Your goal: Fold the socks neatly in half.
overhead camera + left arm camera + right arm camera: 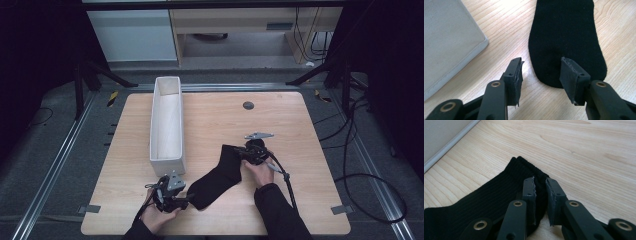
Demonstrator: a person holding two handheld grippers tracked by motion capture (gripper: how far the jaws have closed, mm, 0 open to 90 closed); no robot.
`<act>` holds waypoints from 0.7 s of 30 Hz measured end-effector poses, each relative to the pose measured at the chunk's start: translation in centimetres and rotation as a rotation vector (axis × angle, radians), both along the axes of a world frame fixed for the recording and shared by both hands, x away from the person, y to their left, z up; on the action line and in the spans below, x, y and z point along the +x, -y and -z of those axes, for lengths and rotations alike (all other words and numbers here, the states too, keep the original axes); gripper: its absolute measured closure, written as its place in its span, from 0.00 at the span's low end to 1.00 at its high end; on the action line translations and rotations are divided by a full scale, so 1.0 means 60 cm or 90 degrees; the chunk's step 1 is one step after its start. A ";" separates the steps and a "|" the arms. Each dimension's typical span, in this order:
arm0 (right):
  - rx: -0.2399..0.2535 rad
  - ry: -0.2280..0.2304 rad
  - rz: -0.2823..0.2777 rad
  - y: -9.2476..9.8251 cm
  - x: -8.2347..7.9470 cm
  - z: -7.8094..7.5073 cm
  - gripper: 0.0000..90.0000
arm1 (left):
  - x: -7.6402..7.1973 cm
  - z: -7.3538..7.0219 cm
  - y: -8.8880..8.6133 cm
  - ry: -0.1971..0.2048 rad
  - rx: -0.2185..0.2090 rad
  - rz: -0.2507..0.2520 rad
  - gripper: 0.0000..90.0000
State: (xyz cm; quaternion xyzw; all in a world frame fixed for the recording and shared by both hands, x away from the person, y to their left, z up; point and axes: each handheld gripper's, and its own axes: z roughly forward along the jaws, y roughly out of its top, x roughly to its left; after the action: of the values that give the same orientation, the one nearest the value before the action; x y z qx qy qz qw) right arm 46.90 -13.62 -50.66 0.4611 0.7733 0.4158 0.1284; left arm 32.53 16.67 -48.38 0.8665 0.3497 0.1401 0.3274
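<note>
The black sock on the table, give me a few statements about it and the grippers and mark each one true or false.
1. The black sock lies on the wooden table. True.
2. The sock sits inside the white box. False: it lies on the table to the right of the box.
3. The left gripper has its jaws open at the sock's toe end. True.
4. The right gripper is at the sock's ribbed cuff end. True.
5. The sock is white. False: it is black.
</note>
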 end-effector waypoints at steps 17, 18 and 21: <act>0.040 0.112 -0.004 0.008 -0.025 -0.072 0.88 | 0.006 0.013 0.030 0.001 0.016 0.033 0.55; 0.041 0.113 -0.009 0.005 -0.027 -0.075 0.88 | 0.007 0.014 0.032 0.004 0.016 0.032 0.56; 0.047 0.115 -0.036 -0.008 -0.040 -0.086 0.88 | 0.008 0.014 0.034 0.005 0.018 0.030 0.56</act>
State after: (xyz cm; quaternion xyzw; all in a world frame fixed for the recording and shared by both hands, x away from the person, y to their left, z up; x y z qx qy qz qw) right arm 44.49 -13.13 -45.49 0.4042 0.7554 0.4871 0.1693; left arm 33.04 14.60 -49.24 0.8786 0.3255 0.1409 0.3197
